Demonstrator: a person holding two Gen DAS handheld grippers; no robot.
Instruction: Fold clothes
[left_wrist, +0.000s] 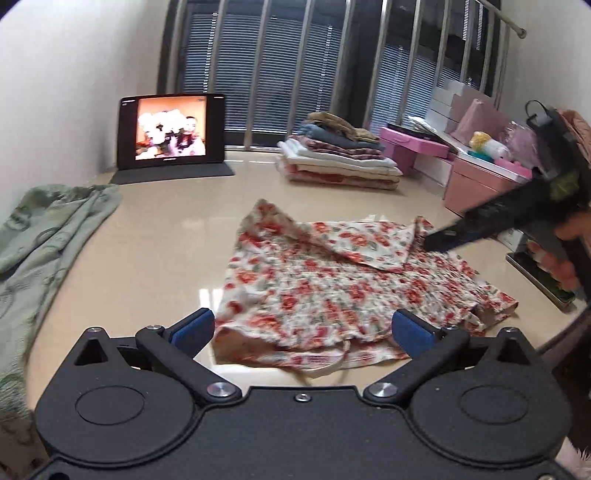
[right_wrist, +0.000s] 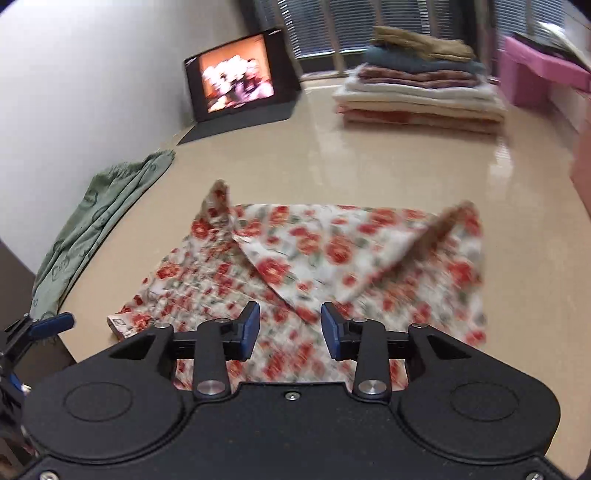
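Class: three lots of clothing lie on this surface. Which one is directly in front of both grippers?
The floral garment, spread out partly folded before both open grippers. The green garment lies off left; the folded stack sits far back by the window.

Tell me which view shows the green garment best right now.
The left wrist view: the pale green patterned garment spreads wide and crumpled along the left side of the glossy beige floor, reasonably sharp. The right wrist view shows it only as a narrower strip by the white wall.
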